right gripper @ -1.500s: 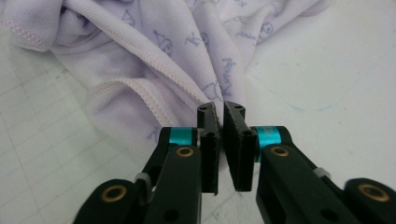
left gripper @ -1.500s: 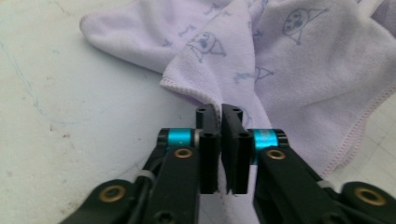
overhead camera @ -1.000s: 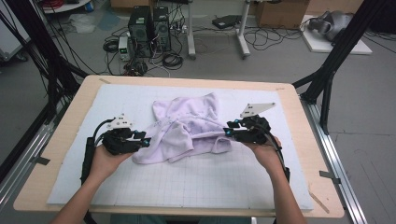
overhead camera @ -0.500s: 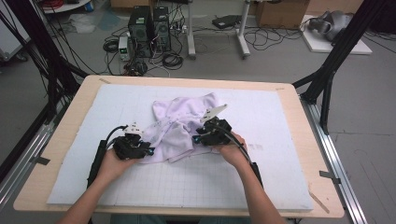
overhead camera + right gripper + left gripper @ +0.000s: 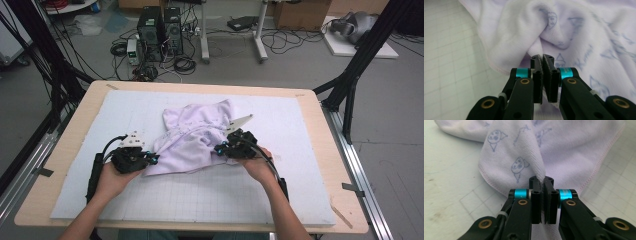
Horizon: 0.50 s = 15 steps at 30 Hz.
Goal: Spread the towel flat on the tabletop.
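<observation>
The left tongs (image 5: 541, 181) are clamped on a pinch of the pale lilac towel (image 5: 564, 150), a ridge of cloth rising straight out from between the two black jaws. The right tongs (image 5: 542, 58) are likewise closed on a fold of that towel (image 5: 584, 37), its pink-stitched hem running down past them to the left. From above, the left tongs (image 5: 150, 159) bite the near left corner of the towel (image 5: 192, 137) and the right tongs (image 5: 220, 149) grip its near right edge, each held in one of the person's hands. The towel, printed with small blue doodles, lies rumpled in the middle of a white gridded mat (image 5: 210, 195) that covers the wooden desk (image 5: 75, 135).
</observation>
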Motion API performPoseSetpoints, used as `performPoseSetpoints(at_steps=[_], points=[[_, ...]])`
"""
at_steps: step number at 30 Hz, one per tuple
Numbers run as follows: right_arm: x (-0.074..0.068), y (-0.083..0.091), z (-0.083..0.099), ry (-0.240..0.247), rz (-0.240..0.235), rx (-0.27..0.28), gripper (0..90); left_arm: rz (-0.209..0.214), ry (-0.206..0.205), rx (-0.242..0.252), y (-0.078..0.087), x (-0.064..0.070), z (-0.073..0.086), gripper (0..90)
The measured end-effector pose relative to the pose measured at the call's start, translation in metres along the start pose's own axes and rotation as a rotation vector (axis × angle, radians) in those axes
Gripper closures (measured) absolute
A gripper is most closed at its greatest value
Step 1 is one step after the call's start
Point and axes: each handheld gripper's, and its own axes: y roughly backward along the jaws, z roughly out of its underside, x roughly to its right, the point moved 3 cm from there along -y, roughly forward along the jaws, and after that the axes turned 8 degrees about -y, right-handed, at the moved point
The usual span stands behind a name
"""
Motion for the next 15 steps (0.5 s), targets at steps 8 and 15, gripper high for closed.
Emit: performPoseSetpoints(at_steps=[8,15], points=[[-0.002,0.059,0.016,-0.009,0.045,0.079,86.9,0.005,-0.006,0.057,0.029,0.010,-0.004,85.9],[0.005,0.079,0.043,-0.047,0.091,0.029,84.9,0.054,-0.013,0.060,0.030,0.022,0.002,84.0]])
